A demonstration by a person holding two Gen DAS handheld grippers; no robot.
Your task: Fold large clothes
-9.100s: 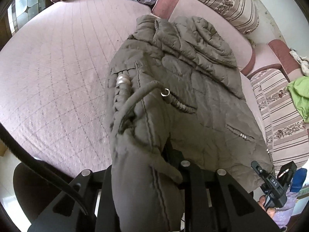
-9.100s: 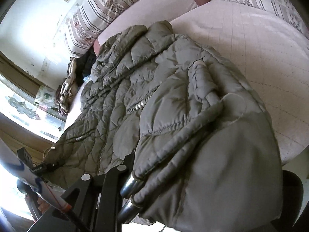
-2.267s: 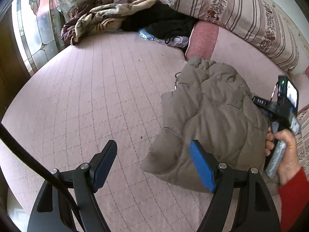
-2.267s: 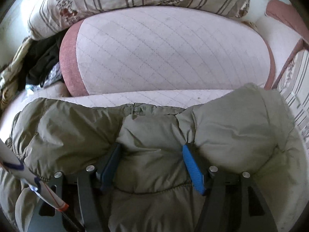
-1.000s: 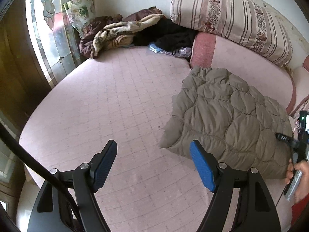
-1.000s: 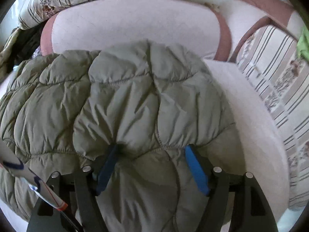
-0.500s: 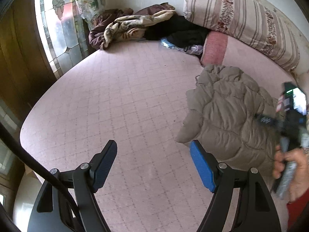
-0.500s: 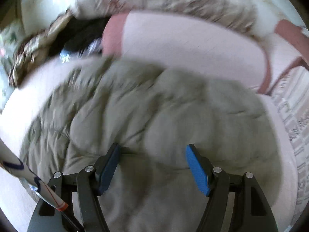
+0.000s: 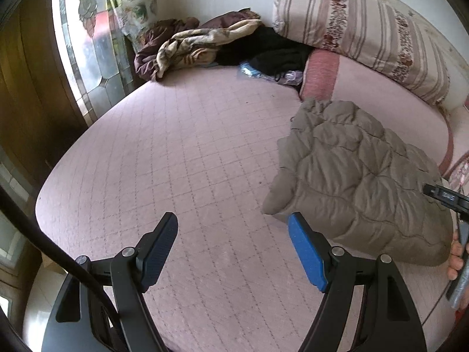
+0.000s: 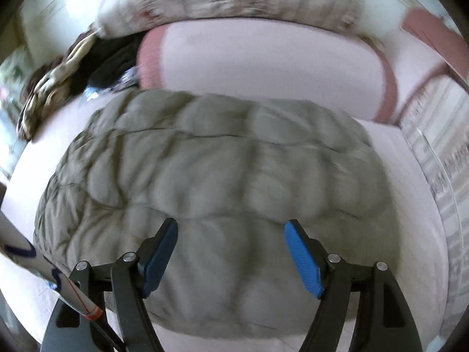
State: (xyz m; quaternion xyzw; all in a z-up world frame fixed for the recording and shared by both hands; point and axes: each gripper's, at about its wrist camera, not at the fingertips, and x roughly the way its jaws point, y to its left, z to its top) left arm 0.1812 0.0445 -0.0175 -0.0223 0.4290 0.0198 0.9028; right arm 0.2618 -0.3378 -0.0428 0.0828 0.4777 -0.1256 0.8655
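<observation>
Left wrist view is showing the left tool (image 9: 233, 242) hanging over the pink bed (image 9: 181, 152). Its two blue fingers are standing wide apart and holding nothing. The puffy green-grey coat (image 9: 357, 182) is lying on the right side of the bed, folded into a fat bundle, near the pink cushion (image 9: 381, 94) at the far side. A pile of other clothes (image 9: 205, 44) is sitting far away by the window. At the right edge, a hand is gripping the right tool (image 9: 448, 198), just beside the coat.

Right wrist view is blurry, so small things are hard to tell. The right tool (image 10: 231, 249) is hovering over the near part of the coat (image 10: 219, 176). Its fingers are wide apart too, and I think they are gripping nothing.

I am guessing the folding is almost finished. Next, the tools may need to press the bundle flat or tuck a loose edge.
</observation>
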